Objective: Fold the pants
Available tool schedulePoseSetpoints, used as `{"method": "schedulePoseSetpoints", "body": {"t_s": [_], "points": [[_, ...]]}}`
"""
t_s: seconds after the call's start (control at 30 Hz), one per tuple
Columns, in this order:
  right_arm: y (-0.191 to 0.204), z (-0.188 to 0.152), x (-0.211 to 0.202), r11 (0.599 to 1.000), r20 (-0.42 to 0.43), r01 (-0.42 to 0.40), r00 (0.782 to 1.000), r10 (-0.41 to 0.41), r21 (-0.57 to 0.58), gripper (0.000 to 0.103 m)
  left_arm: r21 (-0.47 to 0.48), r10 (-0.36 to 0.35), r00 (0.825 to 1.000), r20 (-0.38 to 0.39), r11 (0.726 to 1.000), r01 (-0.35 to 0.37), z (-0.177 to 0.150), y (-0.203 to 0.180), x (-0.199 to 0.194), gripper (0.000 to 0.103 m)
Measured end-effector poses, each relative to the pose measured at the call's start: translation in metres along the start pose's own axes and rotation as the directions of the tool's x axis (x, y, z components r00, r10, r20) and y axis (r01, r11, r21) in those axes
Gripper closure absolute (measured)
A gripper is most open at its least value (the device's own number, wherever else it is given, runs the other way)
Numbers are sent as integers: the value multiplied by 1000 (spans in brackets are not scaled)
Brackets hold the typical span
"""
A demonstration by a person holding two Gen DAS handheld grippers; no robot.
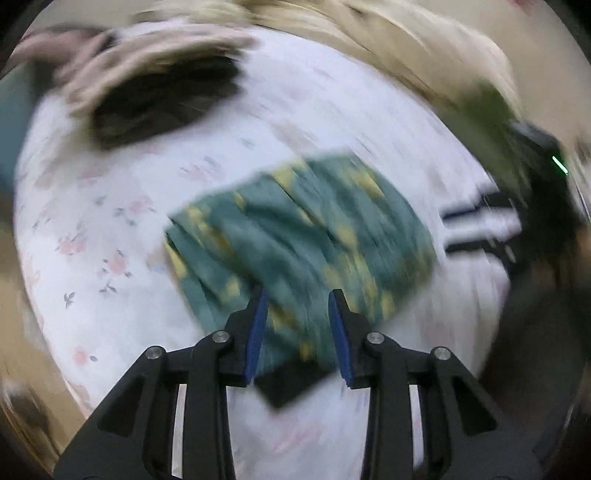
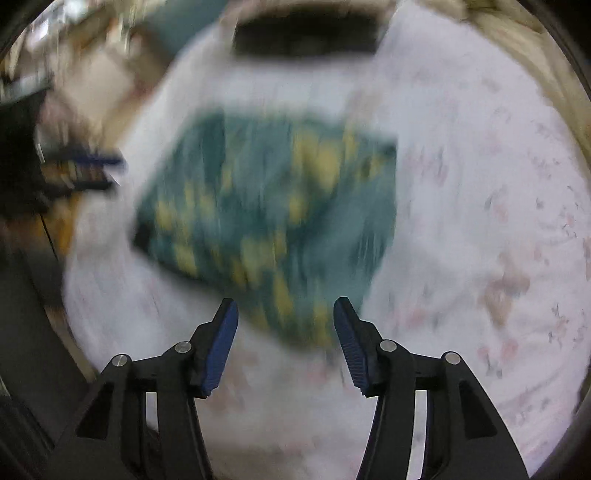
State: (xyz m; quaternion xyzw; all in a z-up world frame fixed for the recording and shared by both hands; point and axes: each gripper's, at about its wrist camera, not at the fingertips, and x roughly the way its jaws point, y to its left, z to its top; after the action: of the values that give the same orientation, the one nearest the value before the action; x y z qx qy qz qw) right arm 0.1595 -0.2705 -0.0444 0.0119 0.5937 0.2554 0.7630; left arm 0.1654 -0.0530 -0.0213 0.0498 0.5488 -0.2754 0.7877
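The pants (image 1: 303,236) are a folded teal bundle with yellow patches, lying on a white floral sheet (image 1: 110,229). A black waistband corner shows at the near edge, under the left gripper. My left gripper (image 1: 298,295) is open, its blue-padded jaws over the bundle's near edge without holding it. In the right wrist view the pants (image 2: 273,218) lie just ahead. My right gripper (image 2: 285,306) is open and empty at the bundle's near corner. It also shows at the right edge of the left wrist view (image 1: 480,225). Both views are blurred by motion.
A dark garment (image 1: 162,99) with pale cloth over it lies at the far side of the sheet (image 2: 461,184); it shows as a dark shape (image 2: 306,33) in the right wrist view. Beige bedding (image 1: 424,48) runs along the far right. The left gripper (image 2: 85,170) shows at left.
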Motion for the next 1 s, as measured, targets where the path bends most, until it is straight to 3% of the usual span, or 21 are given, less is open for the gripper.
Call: {"method": "schedulePoseSetpoints", "body": {"t_s": [0.07, 0.13, 0.23, 0.3, 0.37, 0.43, 0.5, 0.6, 0.67, 0.7, 0.77, 0.9, 1.0], "points": [[-1, 18, 0, 999, 63, -16, 998, 14, 39, 57, -82, 7, 1000, -7, 997, -7, 5, 1, 18, 73], [2, 31, 11, 998, 63, -8, 998, 4, 63, 63, -105, 23, 999, -43, 994, -28, 2, -6, 42, 73], [12, 41, 39, 999, 0, 11, 1000, -11, 49, 63, -86, 72, 986, -150, 993, -85, -12, -11, 73, 73], [20, 32, 68, 998, -100, 64, 993, -62, 15, 63, -46, 84, 964, -254, 994, -98, -22, -11, 90, 63], [18, 17, 93, 998, -190, 61, 980, -54, 32, 63, -38, 63, 962, -267, 996, -76, -27, -9, 89, 61], [15, 16, 90, 997, -190, 40, 981, -28, 59, 62, -90, 27, 960, -279, 995, -54, -26, -3, 84, 60], [13, 16, 76, 998, -154, 4, 988, 7, 66, 62, -146, -6, 967, -256, 989, -33, -22, 6, 72, 60], [0, 20, 44, 995, -52, -29, 998, 34, 98, 57, -152, -2, 980, -201, 988, -29, -10, 19, 49, 59], [-20, 30, 24, 987, 37, -32, 999, 27, 156, 57, -160, 75, 980, -182, 982, -105, -4, 33, 37, 52], [-29, 34, 18, 983, 63, -33, 998, 22, 183, 55, -186, 112, 980, -164, 972, -142, -1, 44, 31, 40], [-50, 44, 11, 968, 102, -55, 994, 31, 243, 53, -276, 154, 980, -122, 944, -183, 6, 72, 20, 34], [-83, 72, 25, 944, 102, -63, 994, 32, 323, 48, -376, 137, 986, -89, 913, -161, 15, 105, 29, 34], [-98, 82, 45, 920, 86, -127, 991, 103, 371, 46, -392, 112, 991, -74, 911, -132, 25, 116, 43, 34]]}}
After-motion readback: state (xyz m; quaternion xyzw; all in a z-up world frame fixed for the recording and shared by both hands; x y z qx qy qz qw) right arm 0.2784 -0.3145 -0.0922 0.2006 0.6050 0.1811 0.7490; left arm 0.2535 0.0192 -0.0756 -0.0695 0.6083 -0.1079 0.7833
